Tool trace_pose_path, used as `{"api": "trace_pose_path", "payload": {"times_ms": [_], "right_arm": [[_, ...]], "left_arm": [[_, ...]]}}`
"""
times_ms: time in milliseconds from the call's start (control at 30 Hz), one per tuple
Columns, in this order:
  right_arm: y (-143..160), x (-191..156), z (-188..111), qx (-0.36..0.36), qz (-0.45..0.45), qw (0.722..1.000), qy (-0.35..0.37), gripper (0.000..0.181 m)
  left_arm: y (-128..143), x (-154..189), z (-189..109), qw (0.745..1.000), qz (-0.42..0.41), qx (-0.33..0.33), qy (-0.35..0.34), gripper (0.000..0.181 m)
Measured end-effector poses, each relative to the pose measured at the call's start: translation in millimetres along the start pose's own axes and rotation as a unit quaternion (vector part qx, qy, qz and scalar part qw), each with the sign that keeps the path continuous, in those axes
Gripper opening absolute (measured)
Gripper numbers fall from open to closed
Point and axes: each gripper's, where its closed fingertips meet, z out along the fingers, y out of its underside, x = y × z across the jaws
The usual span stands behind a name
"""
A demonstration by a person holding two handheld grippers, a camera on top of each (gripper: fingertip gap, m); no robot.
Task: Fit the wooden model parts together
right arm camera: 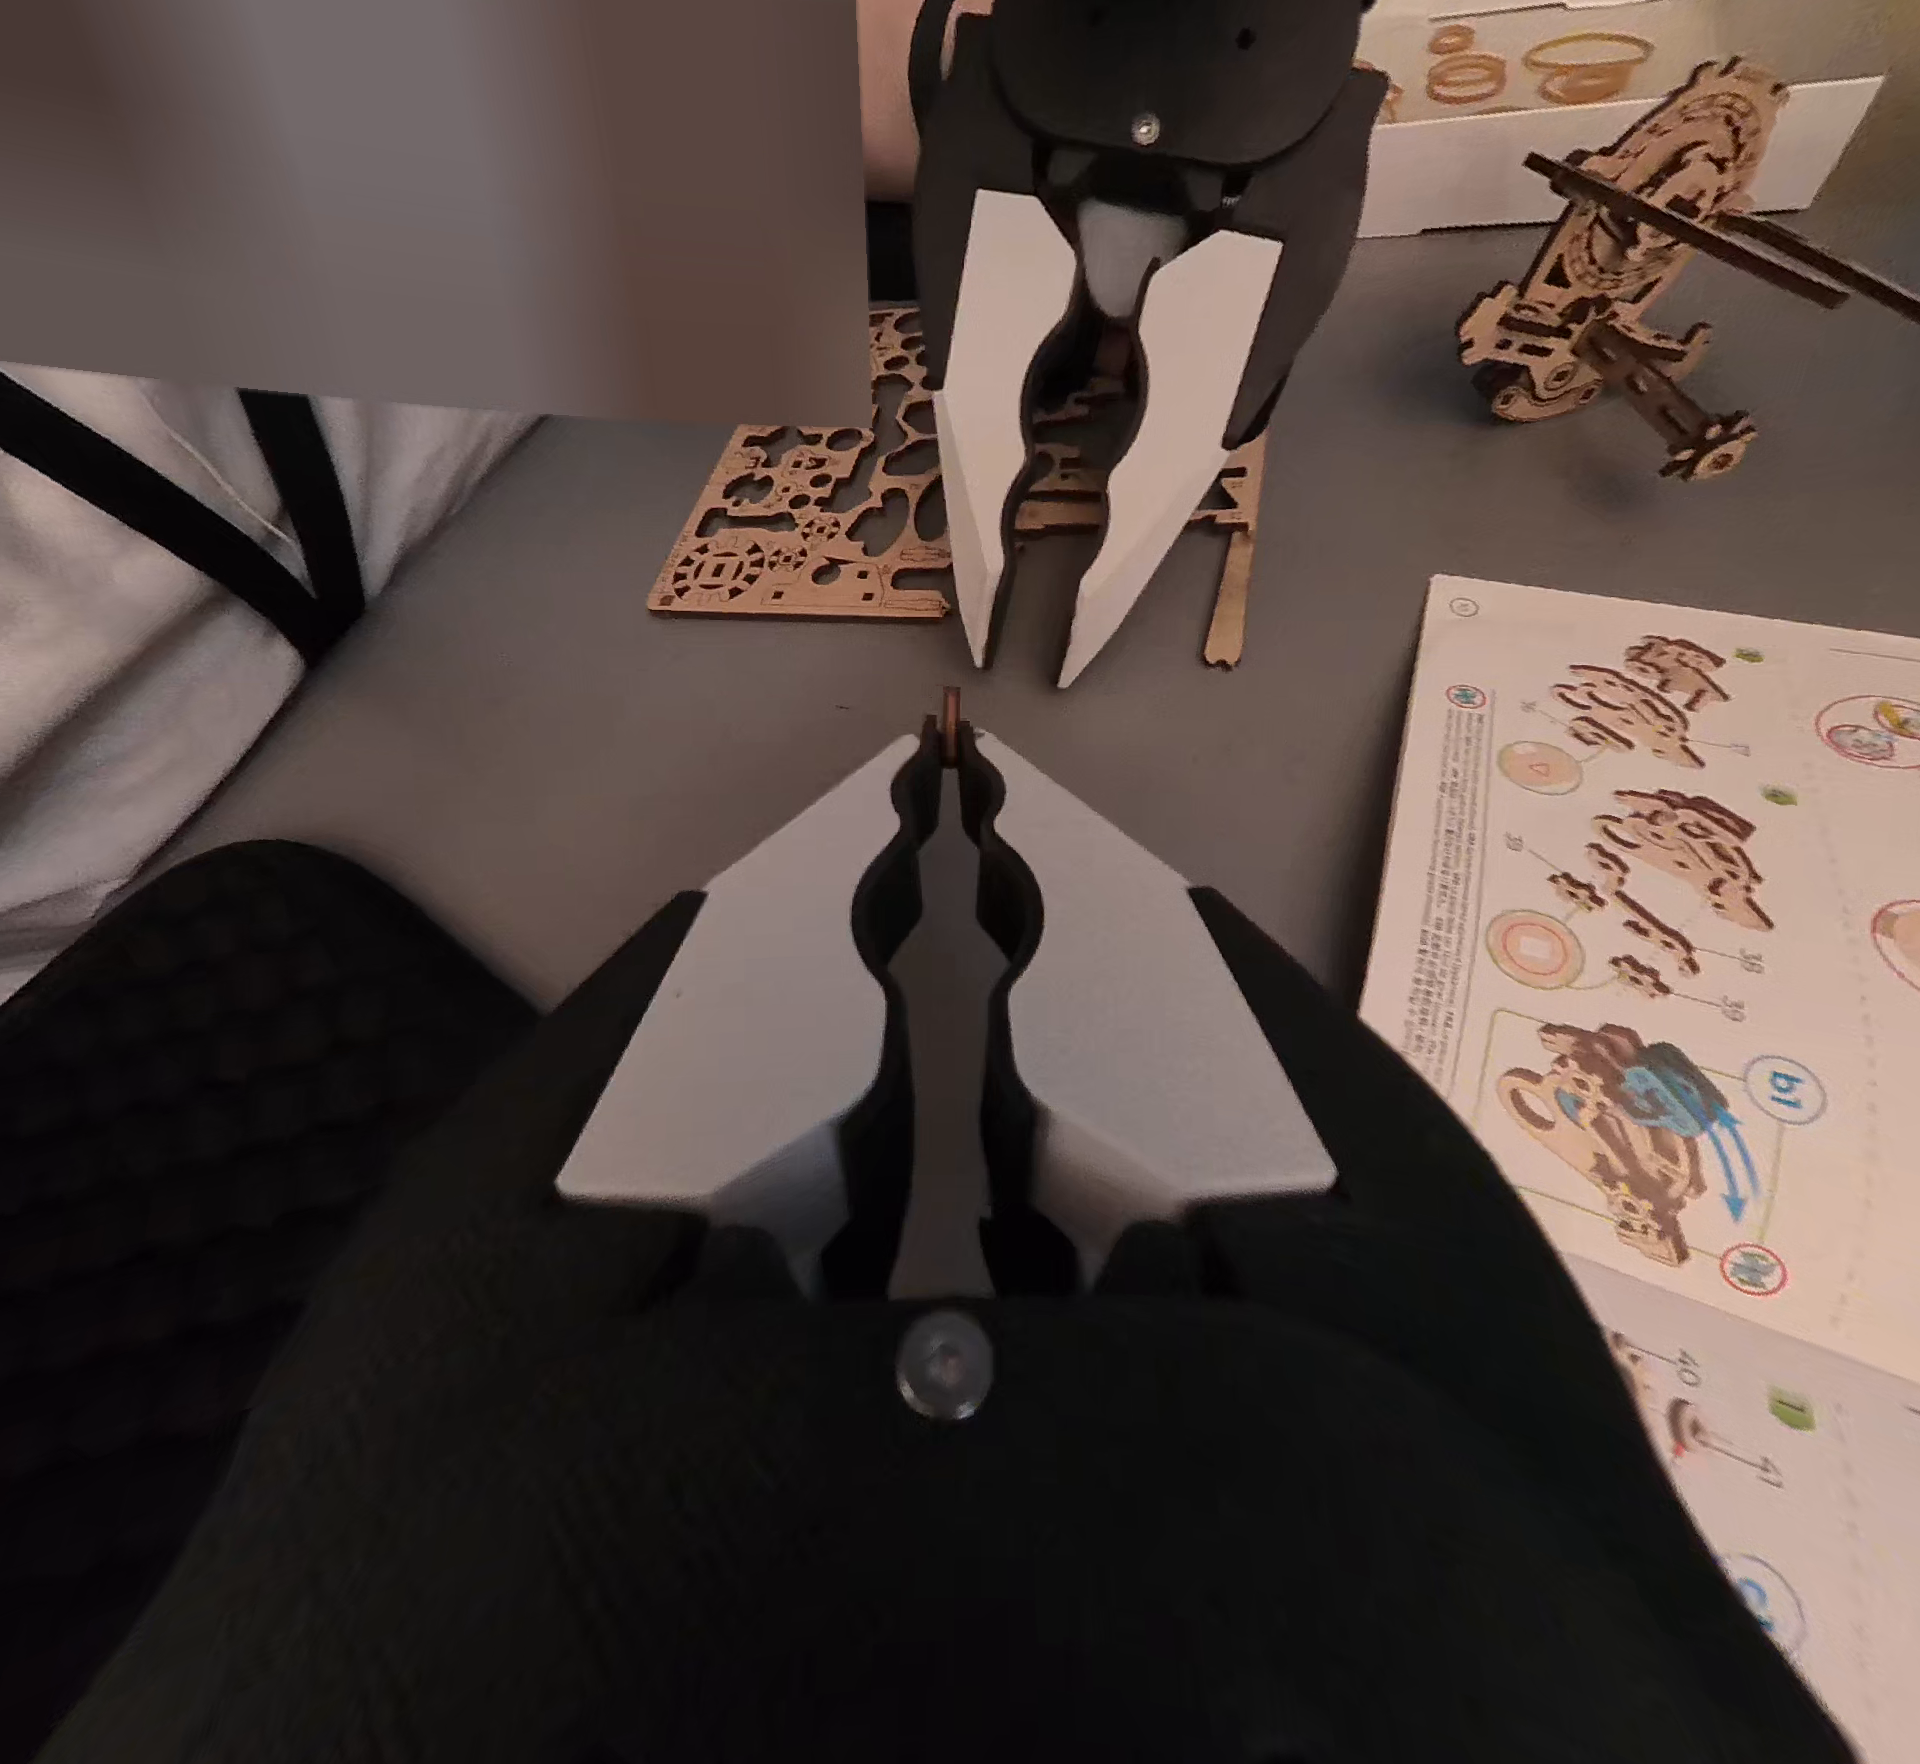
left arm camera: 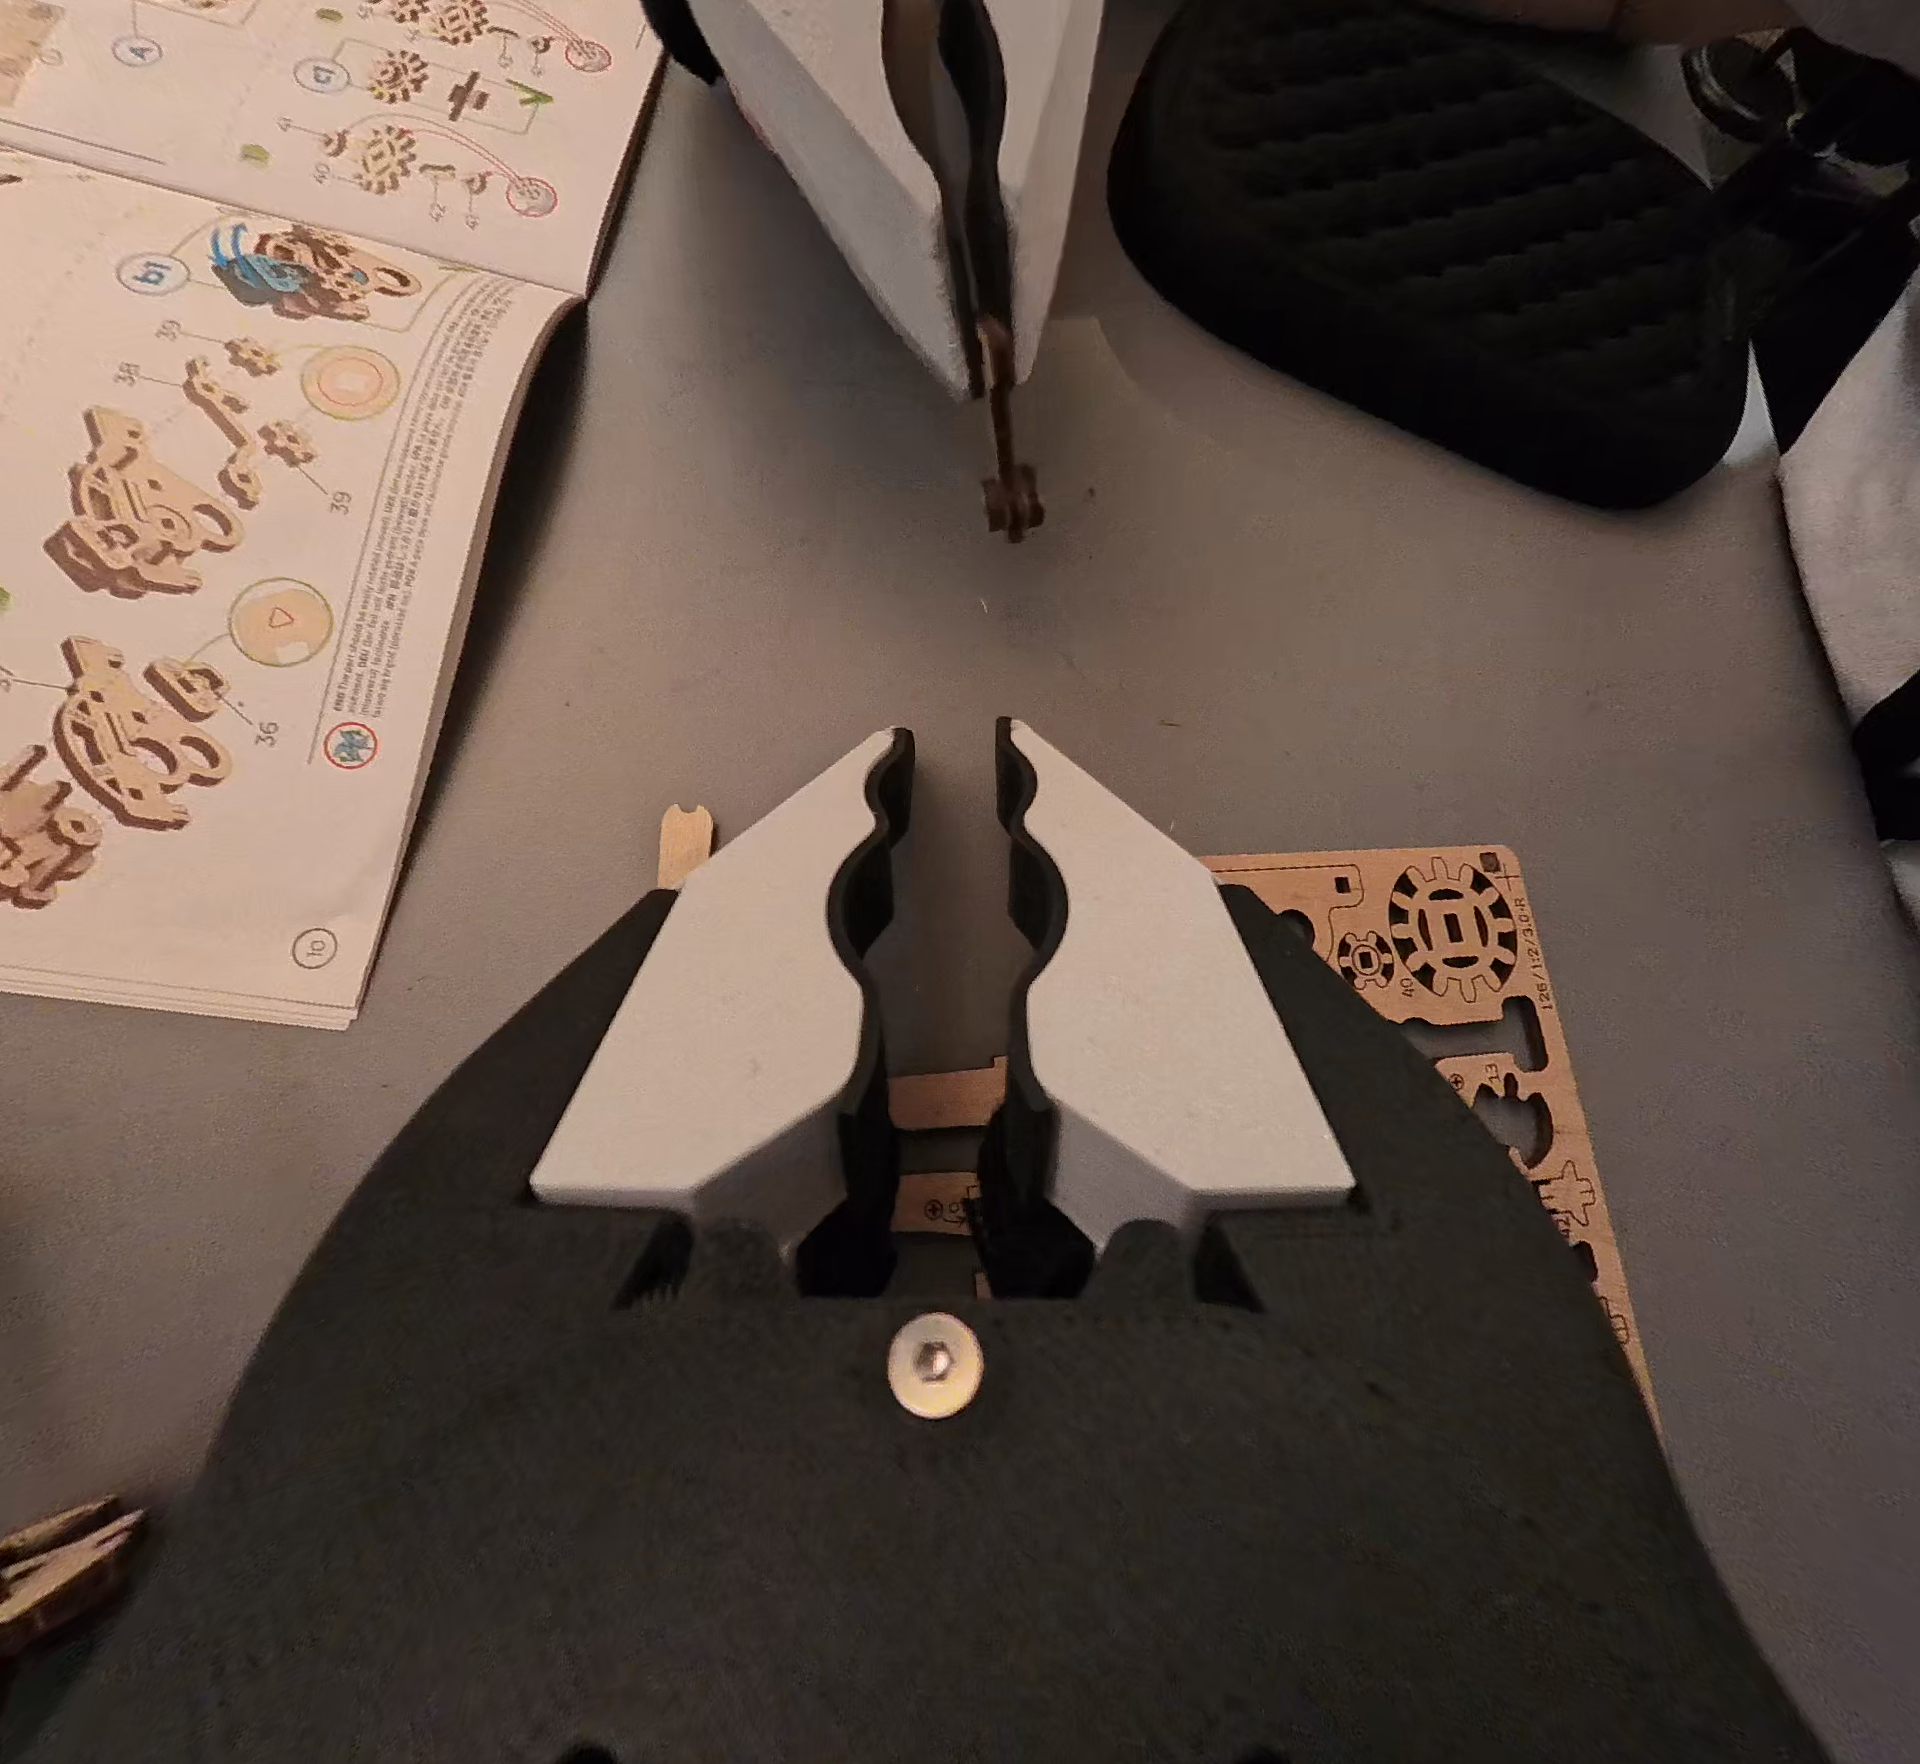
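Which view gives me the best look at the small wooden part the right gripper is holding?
The left wrist view. There the wooden part hangs out past the right gripper, its whole stem and notched end showing against the grey table. The right wrist view shows only its tip, end-on between its own jaws.

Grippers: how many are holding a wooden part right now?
1. The right gripper is shut on a thin wooden part that sticks out past its tips. The left gripper is open and empty, above the wooden sheet.
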Motion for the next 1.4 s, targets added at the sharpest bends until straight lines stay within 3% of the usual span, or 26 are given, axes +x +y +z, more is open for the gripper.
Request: {"api": "trace_pose_path", "payload": {"times_ms": [267,467,600,867,1167,1400], "right_arm": [[-9.4,9.5,3.2,0.022,0.038,0.999,0.017,0.001],[-8.9,16.3,9.5,0.009,0.202,0.979,-0.011,0.001],[-5.8,15.9,12.5,-0.008,0.258,0.966,-0.014,0.001],[-13.9,13.5,9.3,0.022,0.342,0.938,-0.049,0.001],[-8.5,6.3,15.1,-0.019,0.301,0.953,-0.042,0.001],[-20.8,8.8,15.3,-0.004,0.224,0.975,-0.012,0.001]], "left_arm": [[-7.5,1.6,1.9,1.000,-0.010,0.016,-0.002,0.016],[-16.5,3.0,0.3,0.999,-0.016,0.039,-0.003,0.016],[-16.3,2.0,0.4,0.999,-0.022,0.039,-0.004,0.016],[-23.8,10.7,0.4,0.998,-0.030,0.056,0.018,0.014],[-32.7,15.8,-1.9,0.994,-0.054,0.081,0.041,0.013],[-31.8,14.4,-0.6,0.996,-0.055,0.071,0.029,0.009]]}}
